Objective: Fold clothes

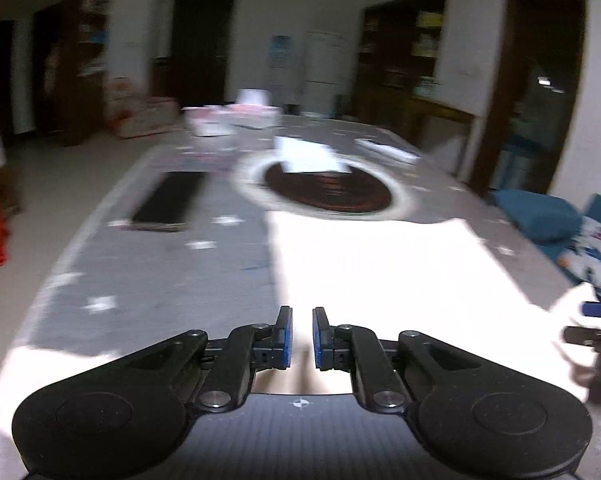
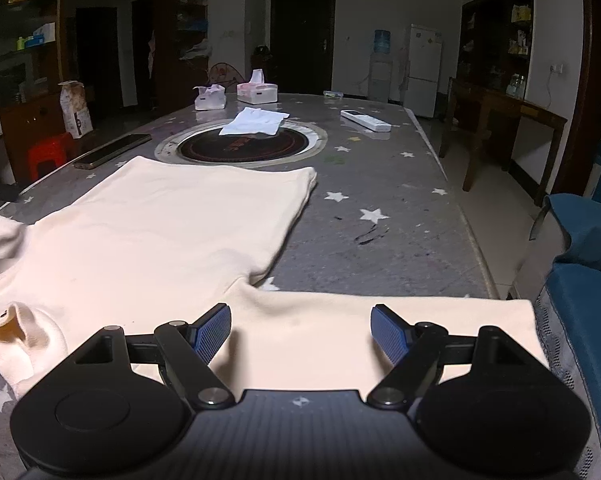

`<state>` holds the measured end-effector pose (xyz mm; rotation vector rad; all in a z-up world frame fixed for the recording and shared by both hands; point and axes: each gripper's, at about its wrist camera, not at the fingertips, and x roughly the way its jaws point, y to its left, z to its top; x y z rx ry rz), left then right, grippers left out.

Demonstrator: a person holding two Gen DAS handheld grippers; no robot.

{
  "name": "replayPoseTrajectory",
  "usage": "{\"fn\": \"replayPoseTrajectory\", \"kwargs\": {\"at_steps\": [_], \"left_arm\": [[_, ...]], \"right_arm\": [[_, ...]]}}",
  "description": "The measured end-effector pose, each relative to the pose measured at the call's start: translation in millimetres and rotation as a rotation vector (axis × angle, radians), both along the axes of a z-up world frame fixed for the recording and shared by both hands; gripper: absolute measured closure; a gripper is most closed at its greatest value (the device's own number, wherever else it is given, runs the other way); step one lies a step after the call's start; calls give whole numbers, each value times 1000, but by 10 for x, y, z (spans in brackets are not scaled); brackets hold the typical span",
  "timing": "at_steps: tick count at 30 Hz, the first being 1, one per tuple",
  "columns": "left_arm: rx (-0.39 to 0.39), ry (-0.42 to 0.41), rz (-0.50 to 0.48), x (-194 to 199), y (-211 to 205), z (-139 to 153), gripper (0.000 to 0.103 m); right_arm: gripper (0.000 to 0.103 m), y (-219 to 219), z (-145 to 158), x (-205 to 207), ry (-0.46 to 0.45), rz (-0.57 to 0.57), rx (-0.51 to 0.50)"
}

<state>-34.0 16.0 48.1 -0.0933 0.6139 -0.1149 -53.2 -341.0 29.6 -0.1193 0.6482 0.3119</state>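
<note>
Item: cream long-sleeved top (image 2: 160, 232), spread flat on the star-patterned tabletop (image 2: 380, 240), just short of the round inset burner (image 2: 240, 146), hem end toward it.
Progress: early. The body lies flat and unfolded; one sleeve (image 2: 400, 320) stretches sideways along the tabletop's near edge, not yet turned in. Sleeve folds and body folds are all left, by my reading.
Left gripper (image 1: 302, 336): jaws nearly clenched, a thin gap showing; no cloth visibly pinched between them.
Right gripper (image 2: 300, 330): jaws released wide, poised over the outstretched sleeve, gripping nothing.
Also near the burner: folded white cloth (image 2: 256, 122), two tissue boxes (image 2: 256, 92), remote (image 2: 364, 120).
Obscured: left view is motion-blurred and the garment overexposed; the other sleeve is bunched and cut off; the collar is hard to make out.
</note>
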Motion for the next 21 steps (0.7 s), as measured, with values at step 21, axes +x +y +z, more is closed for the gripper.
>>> {"fn": "replayPoseTrajectory", "kwargs": {"at_steps": [21], "left_arm": [[74,46,-47,-8,-256,-200,92]], "right_arm": [[24,55,21,-277,12,68,4]]}}
